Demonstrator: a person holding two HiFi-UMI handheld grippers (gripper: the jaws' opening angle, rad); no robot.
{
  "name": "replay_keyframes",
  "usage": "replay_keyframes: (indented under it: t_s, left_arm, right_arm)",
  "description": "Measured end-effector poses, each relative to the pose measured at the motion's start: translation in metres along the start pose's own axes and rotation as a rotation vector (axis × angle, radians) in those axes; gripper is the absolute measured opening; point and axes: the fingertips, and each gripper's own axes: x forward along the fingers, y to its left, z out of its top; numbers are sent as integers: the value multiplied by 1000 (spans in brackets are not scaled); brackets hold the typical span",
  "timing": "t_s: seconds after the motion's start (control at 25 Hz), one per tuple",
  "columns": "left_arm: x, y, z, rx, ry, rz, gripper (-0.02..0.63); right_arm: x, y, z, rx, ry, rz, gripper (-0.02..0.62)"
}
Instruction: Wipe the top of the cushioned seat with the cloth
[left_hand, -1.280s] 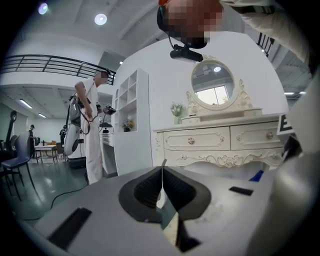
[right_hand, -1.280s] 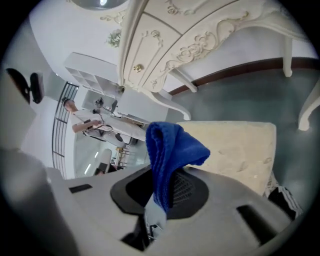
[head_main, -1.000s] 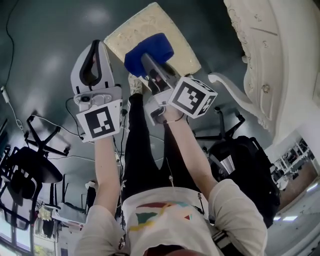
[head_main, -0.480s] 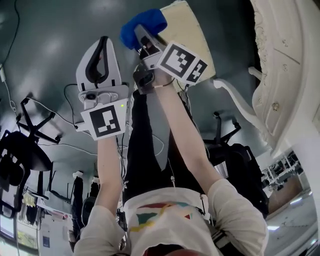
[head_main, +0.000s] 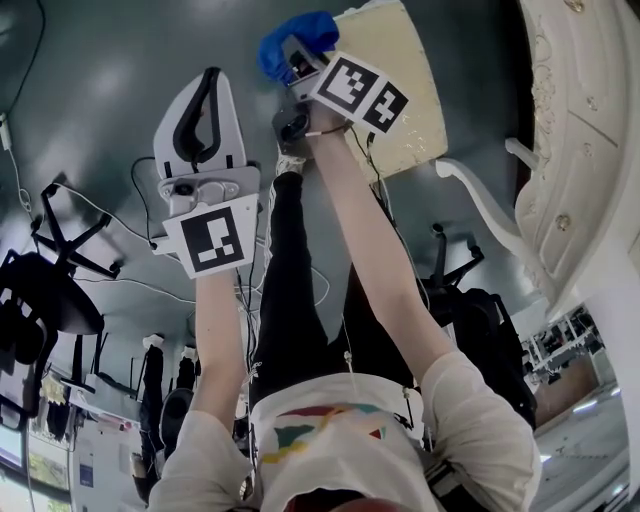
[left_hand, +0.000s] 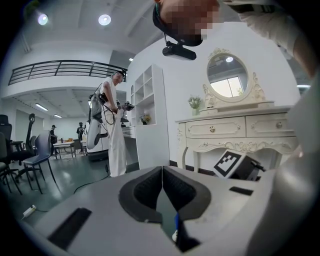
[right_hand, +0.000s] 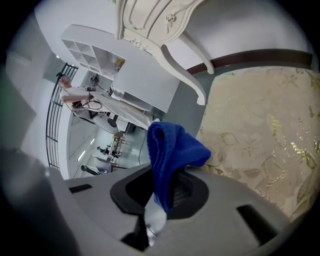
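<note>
My right gripper (head_main: 296, 52) is shut on a blue cloth (head_main: 292, 38), a bunched fold that stands up from between its jaws (right_hand: 169, 150). The cloth sits at the left edge of the cream, leaf-patterned cushioned seat (head_main: 400, 90), which fills the right side of the right gripper view (right_hand: 265, 130). Whether the cloth touches the cushion I cannot tell. My left gripper (head_main: 210, 80) hangs over the dark floor to the left of the seat, with its jaws shut (left_hand: 162, 172) and nothing between them.
A white ornate dressing table (head_main: 585, 150) with curved legs stands right of the seat; its mirror (left_hand: 229, 79) shows in the left gripper view. A black office chair (head_main: 40, 300), floor cables (head_main: 130, 285) and a black backpack (head_main: 495, 320) lie around my legs. A person in white (left_hand: 114, 130) stands far off.
The right gripper has drawn the cloth from the middle of the seat to its left edge. The left gripper has stayed about where it was, shut.
</note>
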Motion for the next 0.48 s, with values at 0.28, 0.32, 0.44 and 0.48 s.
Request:
replay_keyframes:
  t_s: [0.28, 0.32, 0.44, 0.48]
  left_arm:
    - [-2, 4, -4, 4, 2, -19, 6]
    - [-2, 3, -4, 5, 2, -24, 6]
    - [-1, 0, -5, 9, 2, -40, 6]
    - [-1, 0, -5, 10, 1, -45, 6]
  right_arm:
    - [-3, -24, -3, -78, -4, -97, 35]
    - [-5, -26, -4, -79, -5, -105, 35]
    - [-10, -32, -8, -70, -10, -121, 35]
    - [-13, -34, -9, -67, -11, -126, 35]
